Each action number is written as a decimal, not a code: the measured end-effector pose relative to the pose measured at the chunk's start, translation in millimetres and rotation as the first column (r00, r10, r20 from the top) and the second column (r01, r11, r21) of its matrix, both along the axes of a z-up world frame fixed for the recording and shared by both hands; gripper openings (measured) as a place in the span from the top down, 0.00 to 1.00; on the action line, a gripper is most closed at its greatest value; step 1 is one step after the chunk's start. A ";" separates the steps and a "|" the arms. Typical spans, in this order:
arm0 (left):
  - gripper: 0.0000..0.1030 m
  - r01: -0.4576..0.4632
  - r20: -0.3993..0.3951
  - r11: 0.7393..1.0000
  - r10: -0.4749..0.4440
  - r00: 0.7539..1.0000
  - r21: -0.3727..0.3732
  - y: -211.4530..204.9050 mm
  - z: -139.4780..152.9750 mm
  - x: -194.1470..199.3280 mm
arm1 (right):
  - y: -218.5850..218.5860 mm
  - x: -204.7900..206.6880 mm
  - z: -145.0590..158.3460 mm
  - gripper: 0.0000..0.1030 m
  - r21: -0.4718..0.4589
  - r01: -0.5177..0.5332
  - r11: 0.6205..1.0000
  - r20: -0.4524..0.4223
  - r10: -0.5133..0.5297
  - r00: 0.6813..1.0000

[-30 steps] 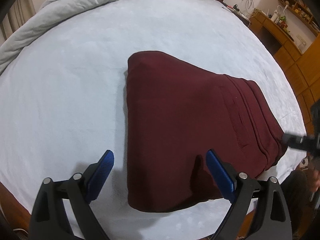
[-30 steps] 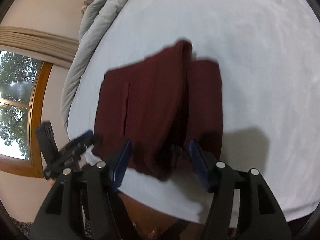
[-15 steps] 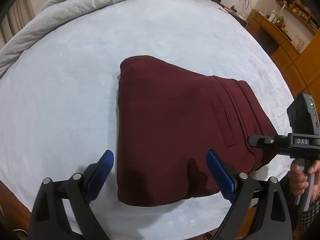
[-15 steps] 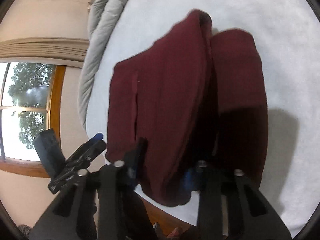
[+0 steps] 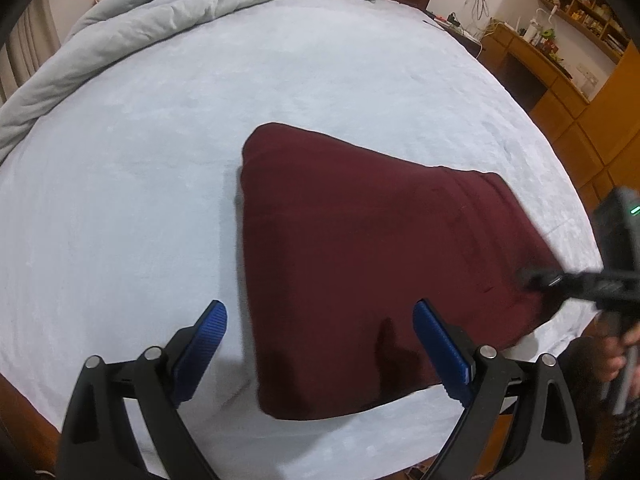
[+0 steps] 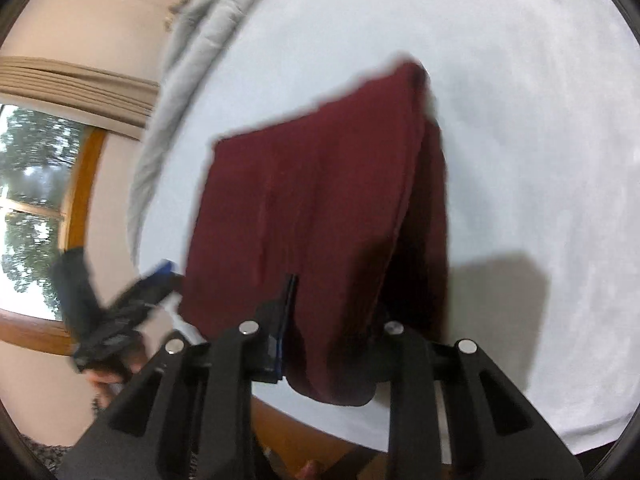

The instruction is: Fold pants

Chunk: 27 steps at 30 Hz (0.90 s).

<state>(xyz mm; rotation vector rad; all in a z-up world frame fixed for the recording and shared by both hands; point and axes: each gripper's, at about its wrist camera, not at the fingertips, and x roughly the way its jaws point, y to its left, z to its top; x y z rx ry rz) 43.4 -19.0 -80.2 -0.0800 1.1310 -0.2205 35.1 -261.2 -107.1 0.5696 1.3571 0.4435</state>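
Maroon pants (image 5: 372, 256) lie folded near the bed (image 5: 160, 168) edge; the right gripper (image 6: 332, 344) clamps their near corner, lifting it, while the left gripper (image 5: 320, 344) hovers spread wide above them.

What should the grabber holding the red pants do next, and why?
Probably carry the lifted edge across the pile and lay it down. The right gripper is shut on the pants, raising their top layer off the bed, while the left gripper is open.
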 end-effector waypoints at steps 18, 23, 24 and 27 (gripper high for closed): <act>0.07 -0.049 -0.100 0.997 0.043 0.994 -0.062 33.9 -23.7 10.0 | -3.6 -6.4 -18.4 0.75 0.048 0.031 0.998 -0.024 -0.030 0.999; 0.07 -0.173 -0.297 0.916 0.062 0.953 -0.362 84.8 -63.2 11.5 | 0.3 -5.0 -17.7 0.75 0.046 0.034 0.998 -0.026 -0.033 0.999; 0.07 -0.189 -0.319 0.901 0.060 0.946 -0.391 87.6 -68.0 11.6 | 1.4 -4.7 -17.3 0.75 0.048 0.037 0.998 -0.026 -0.036 0.999; 0.07 -0.234 -0.378 0.842 0.039 0.925 -0.486 89.1 -82.6 12.2 | -0.8 -5.0 -18.4 0.75 0.059 0.045 0.997 -0.033 -0.044 0.998</act>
